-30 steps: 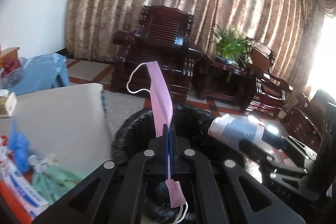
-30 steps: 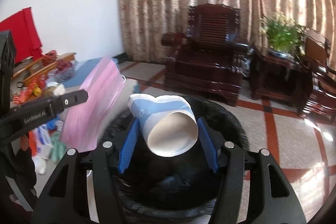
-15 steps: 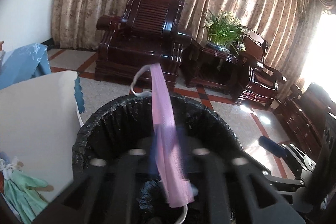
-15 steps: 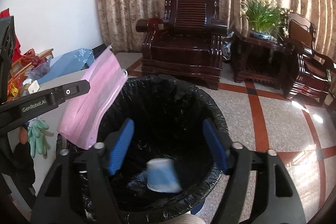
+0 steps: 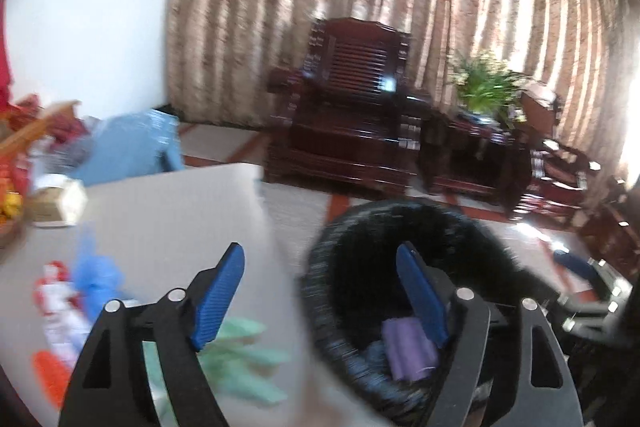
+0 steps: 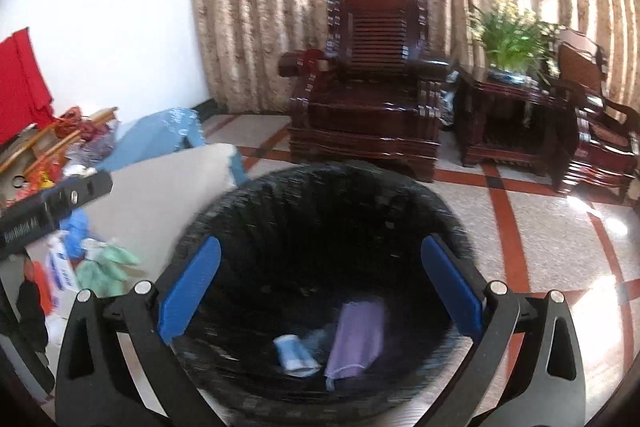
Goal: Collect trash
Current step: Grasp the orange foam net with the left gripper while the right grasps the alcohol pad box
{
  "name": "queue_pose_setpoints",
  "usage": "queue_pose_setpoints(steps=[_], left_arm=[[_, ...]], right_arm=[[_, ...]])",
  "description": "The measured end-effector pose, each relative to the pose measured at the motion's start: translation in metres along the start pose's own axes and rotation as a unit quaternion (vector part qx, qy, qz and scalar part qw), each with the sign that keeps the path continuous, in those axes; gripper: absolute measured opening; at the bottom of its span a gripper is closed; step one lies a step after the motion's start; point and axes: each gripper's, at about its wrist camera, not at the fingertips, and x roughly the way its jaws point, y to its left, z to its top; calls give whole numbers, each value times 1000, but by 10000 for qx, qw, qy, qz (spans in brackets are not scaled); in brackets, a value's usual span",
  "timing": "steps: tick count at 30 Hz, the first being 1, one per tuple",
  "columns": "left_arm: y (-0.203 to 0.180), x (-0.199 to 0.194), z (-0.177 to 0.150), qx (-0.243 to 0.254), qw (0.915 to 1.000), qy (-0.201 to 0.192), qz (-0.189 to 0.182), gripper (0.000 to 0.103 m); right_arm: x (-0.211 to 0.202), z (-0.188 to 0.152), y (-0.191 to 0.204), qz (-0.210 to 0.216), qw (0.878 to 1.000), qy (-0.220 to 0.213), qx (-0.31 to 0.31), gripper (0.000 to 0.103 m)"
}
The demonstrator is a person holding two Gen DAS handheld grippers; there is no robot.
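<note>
A black-lined trash bin (image 6: 320, 187) stands on the floor beside the white table; it also shows in the left wrist view (image 5: 360, 227). Inside it lie a pink face mask (image 6: 356, 337), also seen in the left wrist view (image 5: 406, 347), and a blue-and-white paper cup (image 6: 294, 349). My right gripper (image 6: 320, 291) is open and empty above the bin. My left gripper (image 5: 320, 291) is open and empty, over the table edge and the bin's left rim. On the table lie a green glove (image 5: 240, 359), a blue glove (image 5: 96, 275) and red-and-white wrappers (image 5: 56, 299).
The white table (image 5: 160, 211) carries a small box (image 5: 56, 203) at its far left. A dark wooden armchair (image 6: 368, 87), a side table with a plant (image 6: 512, 43) and more chairs stand by the curtain. A blue cloth (image 6: 156, 139) lies beyond the table.
My left gripper opened and the pink mask dropped into the bin; the gripper swung left toward the table. My right gripper let the paper cup fall into the bin earlier and stays open.
</note>
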Motion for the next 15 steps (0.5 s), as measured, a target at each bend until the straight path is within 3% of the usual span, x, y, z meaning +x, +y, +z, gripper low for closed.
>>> queue_pose_setpoints(steps=[8, 15], left_arm=[[86, -67, -38, -311, 9896, -104, 1399, 77], [130, -88, -86, -674, 9795, 232, 1884, 77]], right_arm=[[-6, 3, 90, 815, 9956, -205, -408, 98], [-4, -10, 152, 1382, 9869, -129, -821, 98]])
